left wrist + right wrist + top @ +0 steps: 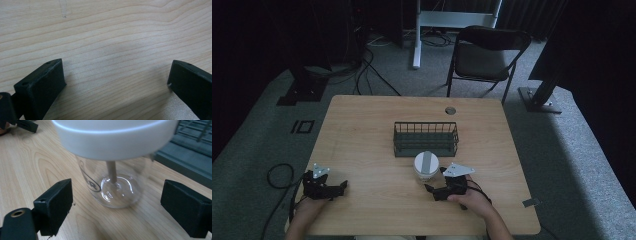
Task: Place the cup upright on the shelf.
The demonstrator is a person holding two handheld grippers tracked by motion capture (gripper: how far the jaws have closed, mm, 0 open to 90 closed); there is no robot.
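From above, right hand-held gripper [434,189] low on desk [362,130], pointing at lidded clear jar [426,165] before wire basket [426,138], left hand-held gripper [337,189] resting apart at near-left, left gripper view, jaws spread over bare wood, right gripper view, jaws wide apart flanking jar [113,162], not touching.

Your right gripper [117,207] shows black jaws before a clear glass jar [116,182] with a white lid [112,137] (dark oval logo on the glass), on a pale wood-grain table [362,135], beside a dark grey wire basket [426,136].
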